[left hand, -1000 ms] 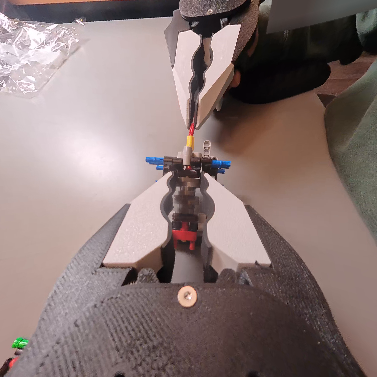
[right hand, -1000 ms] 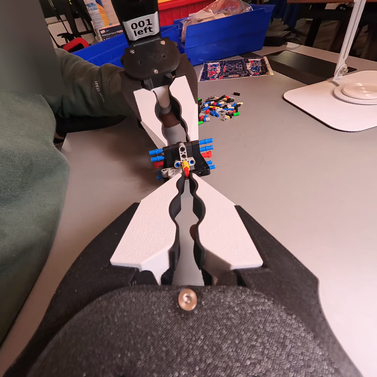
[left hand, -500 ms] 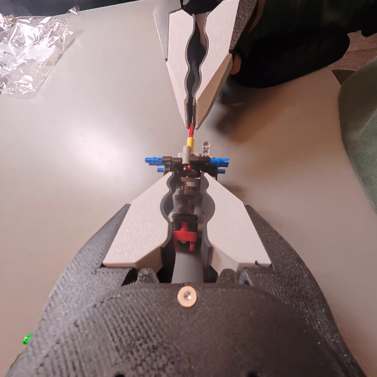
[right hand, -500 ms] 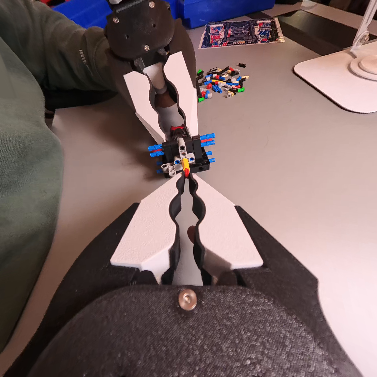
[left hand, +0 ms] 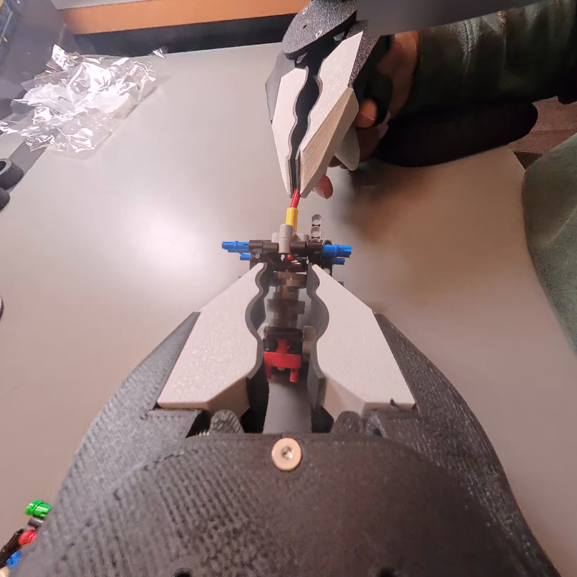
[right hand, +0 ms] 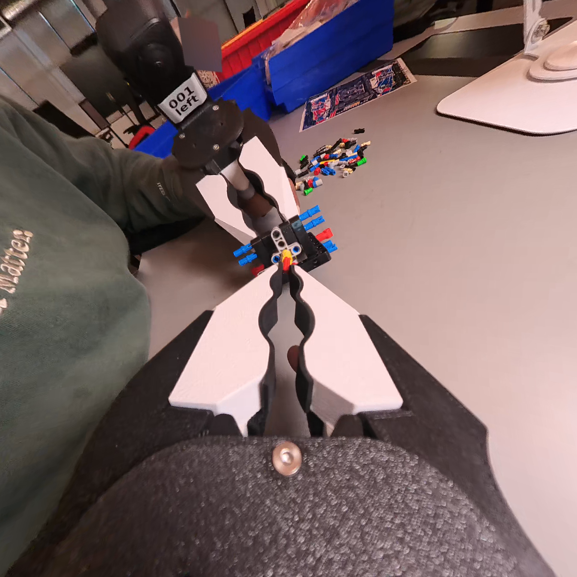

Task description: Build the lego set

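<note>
A black lego assembly (left hand: 287, 249) with blue pins on both sides sits on the grey table, also in the right wrist view (right hand: 299, 246). My left gripper (left hand: 287, 271) is shut on its near part, fingers on either side. A red axle with a yellow bush (left hand: 291, 215) sticks out of the far face through a grey connector. My right gripper (right hand: 284, 271) is shut on the red axle's tip (right hand: 284, 260). It shows in the left wrist view (left hand: 296, 192), coming in from above. The left gripper (right hand: 265, 228) shows behind the assembly in the right wrist view.
A pile of small loose lego pieces (right hand: 331, 159) lies behind the assembly, with an instruction booklet (right hand: 356, 90), blue bins (right hand: 327, 62) and a white lamp base (right hand: 515, 93) farther back. Crumpled clear plastic bags (left hand: 78, 100) lie far left. A few loose pieces (left hand: 34, 512) lie near my left gripper's body. About 4 cm separates my left fingertips from my right.
Both grippers keep their hold. The assembly has turned a little, now showing its right side in the right wrist view. The right gripper now leans in from the right.
</note>
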Tool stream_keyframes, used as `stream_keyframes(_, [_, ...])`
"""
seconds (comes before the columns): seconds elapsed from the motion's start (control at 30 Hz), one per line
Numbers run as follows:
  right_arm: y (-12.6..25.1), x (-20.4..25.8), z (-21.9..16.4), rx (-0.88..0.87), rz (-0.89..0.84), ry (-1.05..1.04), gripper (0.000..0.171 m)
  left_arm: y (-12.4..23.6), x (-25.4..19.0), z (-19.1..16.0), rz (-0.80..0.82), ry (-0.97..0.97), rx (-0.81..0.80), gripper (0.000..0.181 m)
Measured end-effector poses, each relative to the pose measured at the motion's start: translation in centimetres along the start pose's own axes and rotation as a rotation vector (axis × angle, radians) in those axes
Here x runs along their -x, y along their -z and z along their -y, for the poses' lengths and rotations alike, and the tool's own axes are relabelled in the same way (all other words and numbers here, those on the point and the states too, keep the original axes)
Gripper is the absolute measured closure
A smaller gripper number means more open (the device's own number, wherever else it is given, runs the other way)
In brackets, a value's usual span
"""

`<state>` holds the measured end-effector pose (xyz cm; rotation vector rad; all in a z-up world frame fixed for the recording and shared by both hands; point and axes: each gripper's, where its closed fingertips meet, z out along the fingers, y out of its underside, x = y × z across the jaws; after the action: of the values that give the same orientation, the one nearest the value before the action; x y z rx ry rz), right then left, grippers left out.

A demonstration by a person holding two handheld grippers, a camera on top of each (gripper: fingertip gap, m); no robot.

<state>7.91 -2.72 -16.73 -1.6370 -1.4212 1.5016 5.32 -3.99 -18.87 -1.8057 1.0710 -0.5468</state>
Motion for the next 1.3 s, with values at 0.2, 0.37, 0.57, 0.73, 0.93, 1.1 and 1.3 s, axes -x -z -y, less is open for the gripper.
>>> stream_keyframes(0.2, [-0.1,-0.3,-0.2,0.013,0.005,-0.117,0.17,-0.1,0.2,-0.1,0.056,-0.08,0.017,0.16])
stream_keyframes(0.37, [0.0,-0.3,-0.4,0.031,0.008,-0.159,0.17,-0.1,0.1,-0.1,0.094,-0.155,0.029,0.16])
stream_keyframes(0.57, [-0.1,0.0,-1.0,0.061,0.025,-0.191,0.17,-0.3,-0.5,-0.2,0.071,-0.181,0.031,0.16])
stream_keyframes(0.73, [-0.4,0.0,-1.5,0.089,0.026,-0.206,0.17,-0.4,-0.6,-0.4,0.066,-0.194,0.053,0.16])
stream_keyframes(0.93, [-0.7,-0.1,-1.7,0.08,0.03,-0.231,0.17,-0.4,-0.6,-0.6,0.065,-0.18,0.048,0.161])
stream_keyframes(1.1, [-1.0,-0.3,-1.9,0.08,0.022,-0.222,0.17,-0.4,-0.5,-0.8,0.055,-0.163,0.053,0.16])
stream_keyframes(1.3, [-0.4,-0.9,-0.9,0.05,-0.021,-0.076,0.16,-0.3,0.0,-0.7,0.043,-0.119,0.051,0.16])
